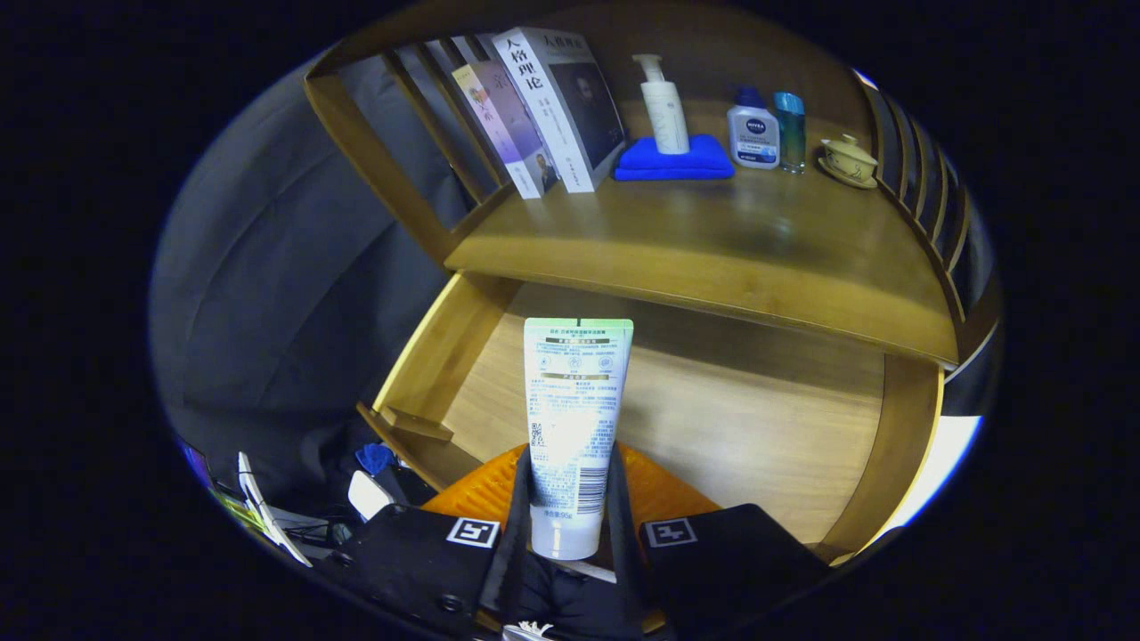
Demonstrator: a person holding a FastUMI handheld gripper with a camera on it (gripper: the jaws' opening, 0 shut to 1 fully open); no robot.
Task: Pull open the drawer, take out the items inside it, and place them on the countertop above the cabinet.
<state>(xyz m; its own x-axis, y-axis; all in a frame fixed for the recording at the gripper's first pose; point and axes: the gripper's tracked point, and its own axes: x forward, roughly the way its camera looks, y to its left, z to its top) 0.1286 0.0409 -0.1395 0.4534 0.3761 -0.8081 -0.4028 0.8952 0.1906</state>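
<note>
A white squeeze tube (574, 418) with a pale green crimped end is held between the two fingers of the gripper (567, 499); both fingers are pressed against its lower sides, near the cap end, and the tube is pointed forward and upward from them. The tube is seen over the open drawer (712, 418), whose pale wooden bottom is bare ahead of the fingers. An orange ribbed object (655, 494) is seen just behind the fingers, at the near end of the drawer; what it is cannot be told.

Beyond the drawer, the wooden countertop (712, 240) of the cabinet is seen. At its back left, three books (534, 111) are leaned against the slatted side rail. To their right, a folded blue cloth (674, 158) is laid flat, and a white pump bottle (663, 105) is stood upright on it. Just beside the cloth, a white lotion bottle (753, 133) with a blue cap is placed, touching or nearly touching a slim teal bottle (790, 132). Farther right, a small lidded teacup (848, 160) on a saucer is set near the right rail.
</note>
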